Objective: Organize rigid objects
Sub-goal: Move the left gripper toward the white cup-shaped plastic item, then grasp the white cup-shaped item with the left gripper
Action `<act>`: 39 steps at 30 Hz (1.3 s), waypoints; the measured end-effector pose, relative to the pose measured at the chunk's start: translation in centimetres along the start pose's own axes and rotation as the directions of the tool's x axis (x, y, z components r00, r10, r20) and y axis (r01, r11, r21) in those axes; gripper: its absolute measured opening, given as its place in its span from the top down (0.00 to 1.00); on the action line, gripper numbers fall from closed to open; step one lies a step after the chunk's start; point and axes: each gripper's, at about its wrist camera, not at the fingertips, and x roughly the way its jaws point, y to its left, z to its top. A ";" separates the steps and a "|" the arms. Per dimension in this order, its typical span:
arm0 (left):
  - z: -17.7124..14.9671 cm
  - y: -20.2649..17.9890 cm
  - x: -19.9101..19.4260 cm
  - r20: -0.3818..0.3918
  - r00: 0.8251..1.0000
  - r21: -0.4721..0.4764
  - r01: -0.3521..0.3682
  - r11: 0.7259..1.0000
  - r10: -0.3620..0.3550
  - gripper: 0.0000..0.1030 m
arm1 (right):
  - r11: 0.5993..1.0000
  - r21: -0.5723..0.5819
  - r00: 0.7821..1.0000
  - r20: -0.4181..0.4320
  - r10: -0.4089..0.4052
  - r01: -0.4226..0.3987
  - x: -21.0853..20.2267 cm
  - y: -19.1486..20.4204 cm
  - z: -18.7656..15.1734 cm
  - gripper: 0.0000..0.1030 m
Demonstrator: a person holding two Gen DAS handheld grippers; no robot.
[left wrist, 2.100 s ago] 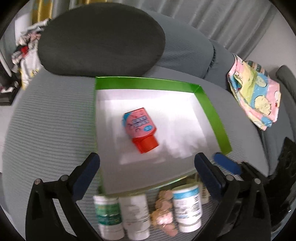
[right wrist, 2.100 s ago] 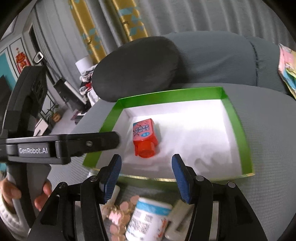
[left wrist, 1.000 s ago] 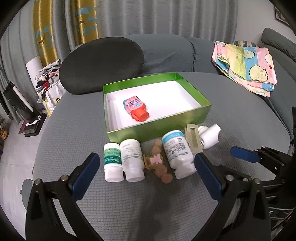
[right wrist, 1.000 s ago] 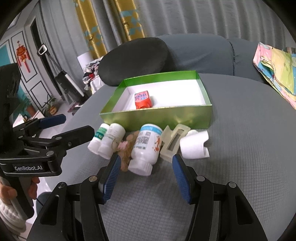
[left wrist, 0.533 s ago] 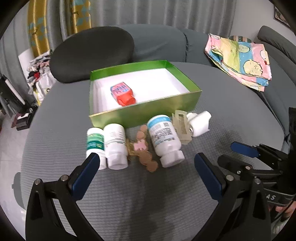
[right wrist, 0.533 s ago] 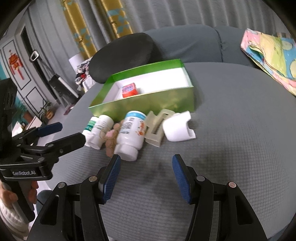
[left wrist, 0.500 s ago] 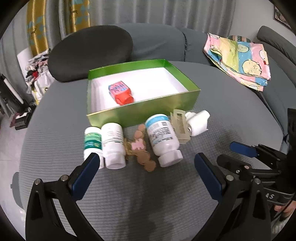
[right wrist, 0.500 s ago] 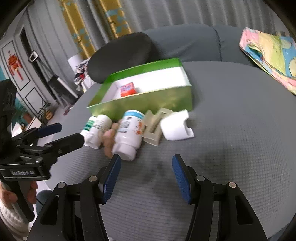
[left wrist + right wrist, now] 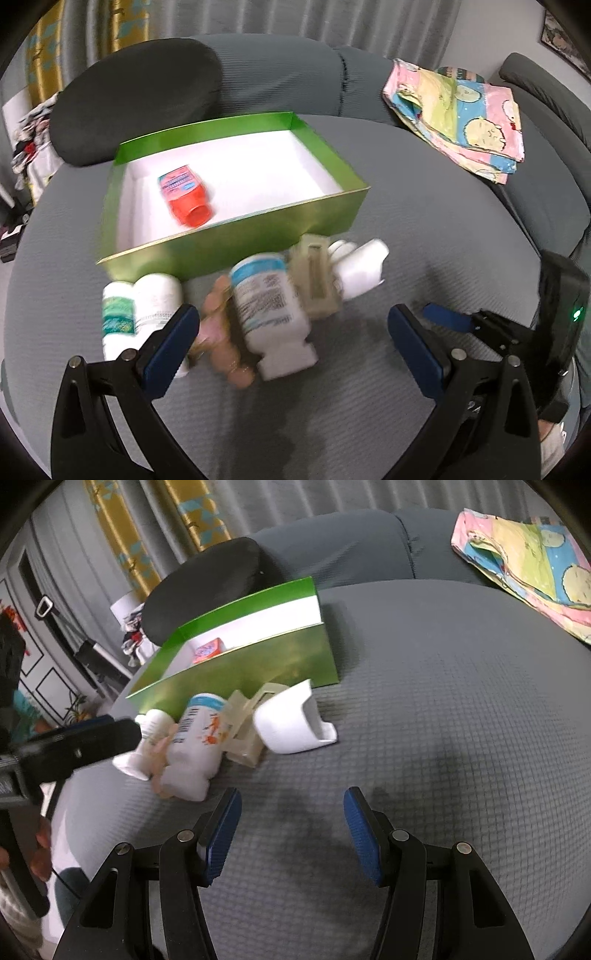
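Your left gripper (image 9: 291, 336) fills the bottom of the left wrist view with its blue-padded fingers spread wide and nothing between them; your right gripper (image 9: 291, 830) sits at the bottom of its own view, fingers likewise apart and empty, over bare grey cushion (image 9: 424, 709).

Just past your left fingers, in the lower middle of the frame, a row of items lies on the cushion, blurred. At the left are a green-labelled white bottle (image 9: 117, 314) and a plain white bottle (image 9: 157, 295), touching side by side. Next comes a heap of pinkish-brown pieces (image 9: 221, 347); what they are you cannot tell. Against it lies a bigger white bottle with a blue band (image 9: 269, 310) on its side, cap toward you. To its right is a beige hair claw clip (image 9: 314, 280), then a white cap-like piece (image 9: 360, 267) touching it.

Behind the row, at centre frame, stands the green box (image 9: 258, 236) with a white inside, and in its left half a pink bottle with a red cap (image 9: 184, 195) lies flat.

Farther back, a dark round cushion (image 9: 136, 88) is at upper left and a folded cartoon-print cloth (image 9: 461, 107) at upper right
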 end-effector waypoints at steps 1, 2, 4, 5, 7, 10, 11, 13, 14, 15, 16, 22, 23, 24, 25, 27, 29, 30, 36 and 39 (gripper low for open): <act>0.4 -0.5 0.5 -0.005 1.000 0.007 0.010 1.000 -0.010 0.01 | 1.000 -0.004 1.000 0.000 -0.003 0.003 0.2 -0.1 0.1 0.43; 0.7 -0.9 1.0 -0.010 1.000 0.013 0.021 1.000 -0.020 0.01 | 1.000 -0.011 1.000 -0.001 -0.007 0.007 0.5 -0.2 0.3 0.43; 1.4 -1.9 2.1 -0.021 0.999 0.029 0.047 0.998 -0.047 0.01 | 0.999 -0.033 1.000 0.004 -0.006 0.007 1.0 -0.3 0.7 0.43; 1.6 -2.4 2.6 -0.028 0.998 0.038 0.053 0.998 -0.051 0.01 | 0.999 -0.045 1.000 0.004 -0.008 0.008 1.3 -0.4 0.9 0.43; 2.3 -3.1 3.7 -0.040 0.997 0.054 0.069 0.996 -0.066 0.02 | 0.998 -0.067 1.000 0.003 -0.006 0.006 1.9 -0.5 1.4 0.43; 3.0 -3.5 5.4 -0.075 0.993 0.048 0.090 0.995 -0.087 0.06 | 0.996 -0.089 1.000 0.002 0.013 -0.013 2.8 -0.7 2.1 0.43; 3.1 -3.5 5.8 -0.085 0.992 0.045 0.096 0.994 -0.092 0.11 | 0.995 -0.099 1.000 0.002 0.028 -0.027 3.1 -0.8 2.3 0.43; 3.3 -3.7 6.6 -0.102 0.991 0.063 0.092 0.994 -0.085 0.13 | 0.994 -0.103 0.999 -0.005 0.041 -0.041 3.6 -0.9 2.7 0.43; 3.2 -3.7 6.8 -0.105 0.991 0.070 0.090 0.994 -0.082 0.15 | 0.993 -0.106 0.999 -0.008 0.045 -0.046 3.8 -0.9 2.8 0.43; 3.2 -3.7 7.1 -0.112 0.990 0.079 0.091 0.993 -0.082 0.17 | 0.992 -0.108 0.998 -0.011 0.063 -0.064 4.2 -1.0 3.0 0.43; 3.2 -3.7 7.4 -0.118 0.990 0.088 0.091 0.992 -0.080 0.19 | 0.992 -0.107 0.997 -0.013 0.071 -0.072 4.4 -1.2 3.1 0.43; 3.2 -3.5 8.9 -0.159 0.983 0.103 0.109 0.989 -0.092 0.28 | 0.985 -0.121 0.993 -0.038 0.116 -0.120 5.9 -1.2 3.5 0.33; 3.2 -3.4 9.1 -0.172 0.980 0.102 0.116 0.988 -0.097 0.36 | 0.984 -0.125 0.992 -0.038 0.120 -0.124 6.0 -1.1 3.7 0.33; 3.1 -3.3 9.3 -0.179 0.979 0.100 0.120 0.988 -0.101 0.39 | 0.983 -0.128 0.991 -0.041 0.128 -0.132 6.2 -1.0 3.8 0.33; 3.1 -3.3 9.2 -0.174 0.979 0.105 0.122 0.987 -0.102 0.40 | 0.982 -0.129 0.990 -0.041 0.137 -0.142 6.3 -1.0 3.9 0.33; 3.0 -3.5 9.4 -0.190 0.975 0.108 0.140 0.984 -0.118 0.45 | 0.980 -0.135 0.989 -0.043 0.143 -0.148 6.5 -0.8 4.0 0.35; 2.8 -3.8 9.4 -0.181 0.978 0.129 0.132 0.983 -0.108 0.46 | 0.979 -0.140 0.988 -0.039 0.146 -0.150 6.4 -0.6 3.9 0.39; 2.7 -3.7 9.3 -0.177 0.978 0.129 0.134 0.983 -0.110 0.46 | 0.979 -0.141 0.989 -0.037 0.144 -0.148 6.4 -0.6 3.9 0.39; 2.5 -3.4 8.4 -0.172 0.974 0.107 0.167 0.980 -0.147 0.46 | 0.980 -0.156 0.992 0.012 0.126 -0.122 5.1 0.3 3.7 0.40; 2.4 -3.5 7.4 -0.156 0.975 0.115 0.176 0.978 -0.157 0.46 | 0.981 -0.165 0.994 0.031 0.109 -0.102 4.2 0.8 3.7 0.40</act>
